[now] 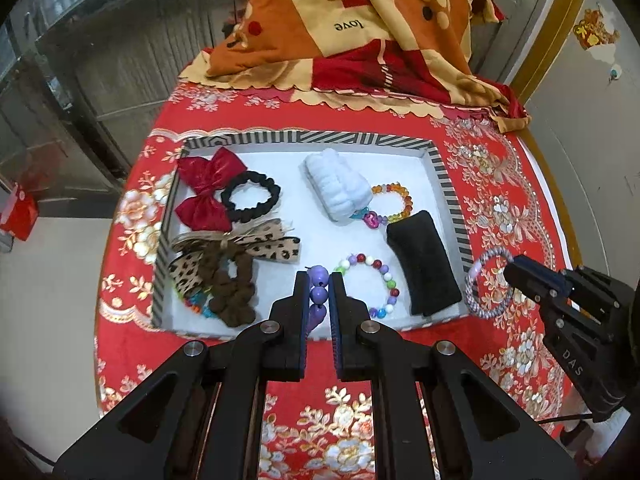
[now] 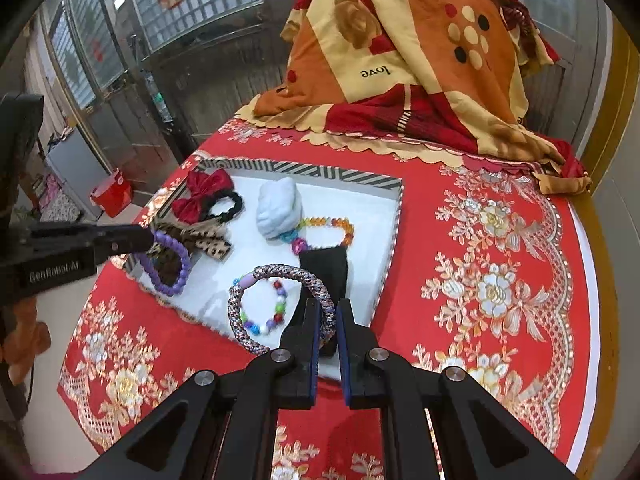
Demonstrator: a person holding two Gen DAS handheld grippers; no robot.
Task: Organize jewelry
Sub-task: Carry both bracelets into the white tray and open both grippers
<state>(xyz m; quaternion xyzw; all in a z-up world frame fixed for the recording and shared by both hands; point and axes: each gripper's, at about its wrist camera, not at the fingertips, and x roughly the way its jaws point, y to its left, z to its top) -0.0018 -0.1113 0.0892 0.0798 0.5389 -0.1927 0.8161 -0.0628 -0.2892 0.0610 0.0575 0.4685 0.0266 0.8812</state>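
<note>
My left hand-held gripper (image 1: 319,280) is pinched nearly closed on a purple bead bracelet (image 2: 170,264) — from its own camera I see beads stacked between the fingers, and from the right camera the loop hangs at the tray's left near corner. My right hand-held gripper (image 2: 327,312) is clamped on a braided grey-and-pink bracelet (image 2: 280,304), holding it at the tray's near right edge; the left camera shows that loop beside the striped wall, over the red floral cloth (image 1: 520,208) covering the counter.

Inside the striped tray (image 1: 304,137) lie a red bow (image 1: 208,192) and a black scrunchie (image 1: 250,196) toward the far left corner, a leopard-print bow (image 1: 240,248) and a brown scrunchie (image 1: 228,288) along the left edge, and a white headband (image 1: 338,184) mid-tray touching an amber bead bracelet (image 1: 394,202). A multicoloured bead bracelet (image 1: 372,284) sits near the front edge beside a folded black headband (image 1: 424,264). A patterned orange blanket (image 2: 420,60) is heaped at the counter's far edge.
</note>
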